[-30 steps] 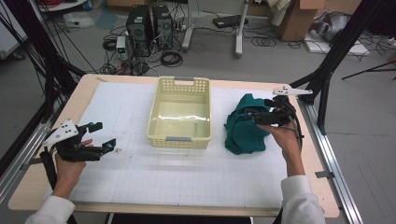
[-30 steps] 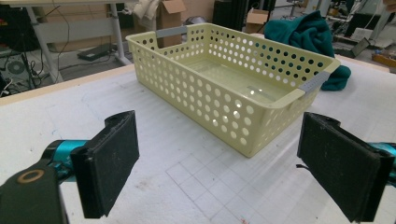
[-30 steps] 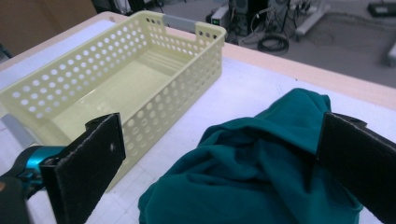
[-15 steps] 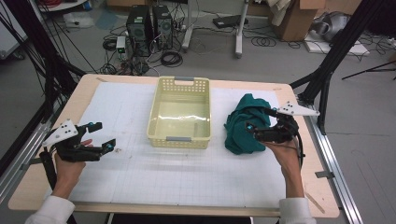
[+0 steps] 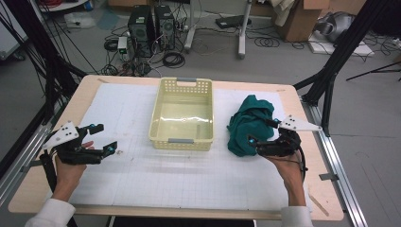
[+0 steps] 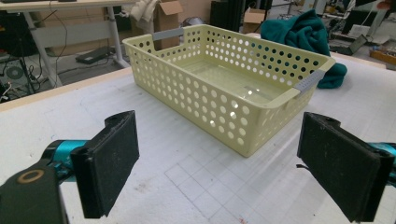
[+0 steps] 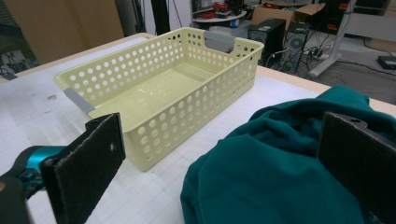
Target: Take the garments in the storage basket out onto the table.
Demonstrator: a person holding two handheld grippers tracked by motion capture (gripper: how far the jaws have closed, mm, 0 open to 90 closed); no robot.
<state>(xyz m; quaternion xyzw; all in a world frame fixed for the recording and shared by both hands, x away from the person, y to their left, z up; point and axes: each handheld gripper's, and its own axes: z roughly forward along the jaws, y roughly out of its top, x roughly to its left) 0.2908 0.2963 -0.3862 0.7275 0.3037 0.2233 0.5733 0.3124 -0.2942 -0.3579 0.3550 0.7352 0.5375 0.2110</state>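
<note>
The green cloth (image 5: 249, 124) lies in a soft heap on the table (image 5: 189, 189), at about 3 o'clock from the yellow basket (image 5: 182, 113). It sits just beside the basket but is not in it. The basket is empty, so my guess is that the cloth is meant to go in there.

The right gripper (image 5: 263, 134) is at the cloth's 3 o'clock side, right up against the heap. Its jaws are wide apart, with part of the cloth between them, and they are not pinching it yet. In the right gripper view the cloth (image 7: 285, 177) bulges up between the two black pads, and the basket (image 7: 154, 88) waits at about 11 o'clock. The jaws are spread like this so they can take a big bite of the thick folds.

The left gripper (image 5: 105, 139) is well apart from all this, at 9 o'clock from the basket. Its jaws are apart too and hold nothing. In the left gripper view it faces the basket (image 6: 233, 79), with the cloth (image 6: 308, 35) behind it. It seems to be waiting out of the way, maybe ready to steady the basket.
</note>
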